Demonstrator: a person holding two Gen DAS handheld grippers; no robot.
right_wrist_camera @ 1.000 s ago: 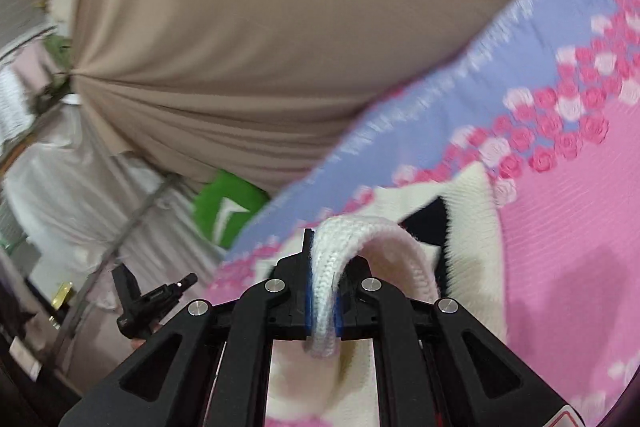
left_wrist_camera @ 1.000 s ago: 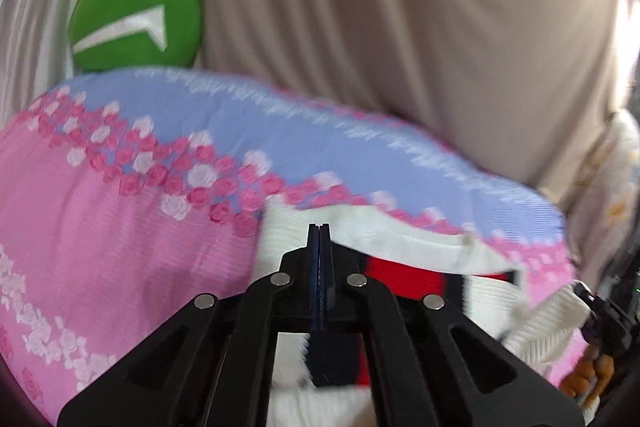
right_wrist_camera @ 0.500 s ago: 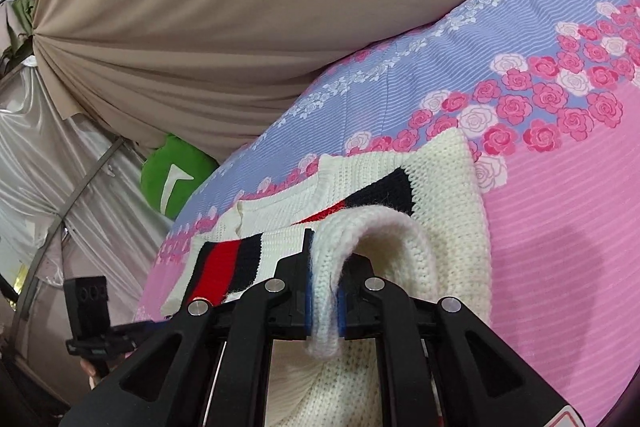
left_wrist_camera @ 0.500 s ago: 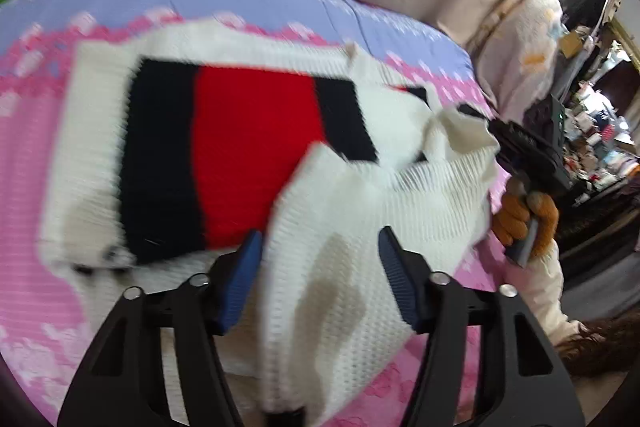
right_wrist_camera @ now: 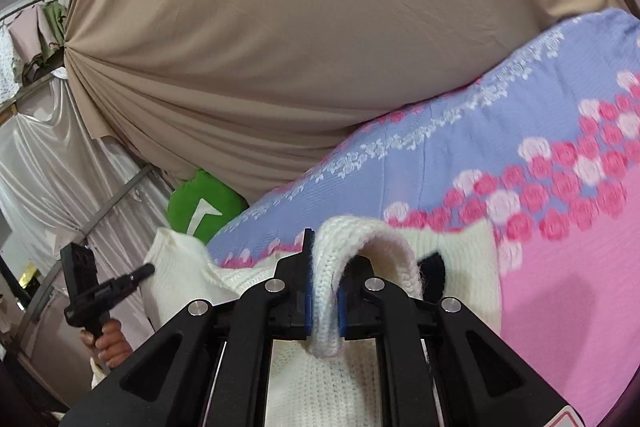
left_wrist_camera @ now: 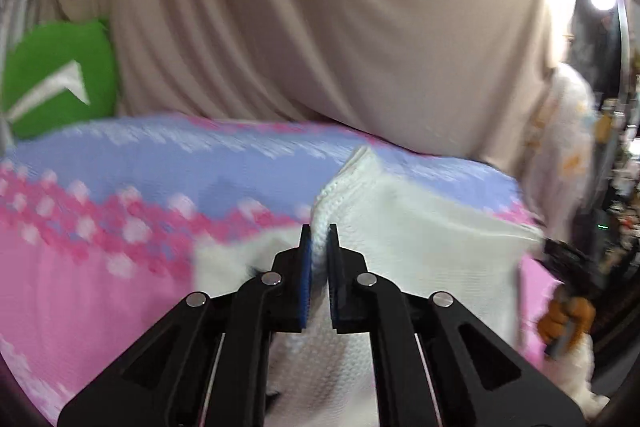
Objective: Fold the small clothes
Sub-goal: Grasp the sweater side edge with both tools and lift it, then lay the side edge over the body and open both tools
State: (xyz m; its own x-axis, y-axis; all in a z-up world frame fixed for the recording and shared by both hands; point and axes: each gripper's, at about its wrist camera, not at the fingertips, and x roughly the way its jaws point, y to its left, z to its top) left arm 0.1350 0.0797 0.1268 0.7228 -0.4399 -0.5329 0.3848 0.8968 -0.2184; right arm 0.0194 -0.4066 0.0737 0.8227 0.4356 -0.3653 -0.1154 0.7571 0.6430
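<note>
A small white knit sweater [left_wrist_camera: 420, 247] with black and red stripes lies partly on the bed and is lifted at two edges. My left gripper [left_wrist_camera: 319, 239] is shut on a fold of its white knit edge, which stands up above the fingertips. My right gripper [right_wrist_camera: 323, 291] is shut on a thick ribbed white edge of the sweater [right_wrist_camera: 360, 239] that loops over the fingers; a black stripe [right_wrist_camera: 432, 267] shows just right of it. The left gripper [right_wrist_camera: 120, 277] shows at the left in the right wrist view, holding the sweater's far corner.
The bed cover [left_wrist_camera: 80, 267] is pink and lilac with rose patterns [right_wrist_camera: 560, 187]. A green cushion [left_wrist_camera: 56, 83] lies at the bed's far edge against beige drapes [left_wrist_camera: 320, 7]. The right hand and gripper [left_wrist_camera: 568, 303] show at right in the left wrist view.
My left gripper, open over the spread sweater half a second ago, has shut on its white edge and lifted it. My right gripper keeps its hold and has tilted up slightly.
</note>
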